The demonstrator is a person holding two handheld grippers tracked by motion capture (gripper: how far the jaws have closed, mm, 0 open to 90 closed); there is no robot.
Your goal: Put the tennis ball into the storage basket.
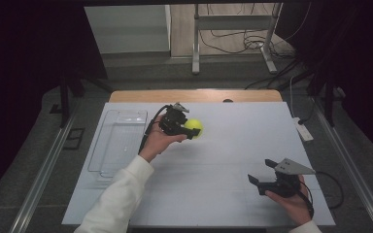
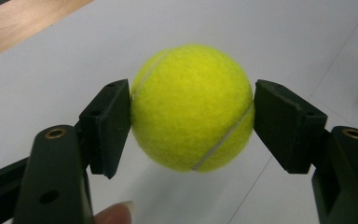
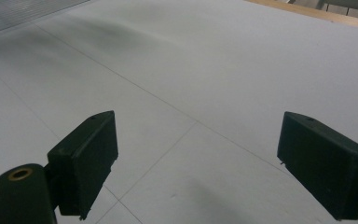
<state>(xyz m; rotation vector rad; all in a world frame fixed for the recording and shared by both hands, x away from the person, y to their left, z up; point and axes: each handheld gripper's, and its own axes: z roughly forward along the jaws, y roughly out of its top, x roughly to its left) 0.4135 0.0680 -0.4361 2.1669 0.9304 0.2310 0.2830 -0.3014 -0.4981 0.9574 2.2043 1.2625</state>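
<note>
A yellow-green tennis ball (image 1: 194,127) (image 2: 192,107) sits between the two black jaws of my left gripper (image 1: 190,130) (image 2: 192,114), which is shut on it; both pads press its sides. The ball hangs a little above the white table sheet (image 1: 233,145), left of the middle and toward the far side. My right gripper (image 1: 262,171) (image 3: 198,163) rests near the front right of the sheet, jaws wide open with nothing between them, just bare sheet (image 3: 191,70) beyond.
A clear plastic tray (image 1: 119,141) lies along the left side of the sheet, empty as far as I can see. The wooden table edge (image 1: 194,95) runs behind the sheet. Cables and a metal stand (image 1: 233,34) are on the floor beyond.
</note>
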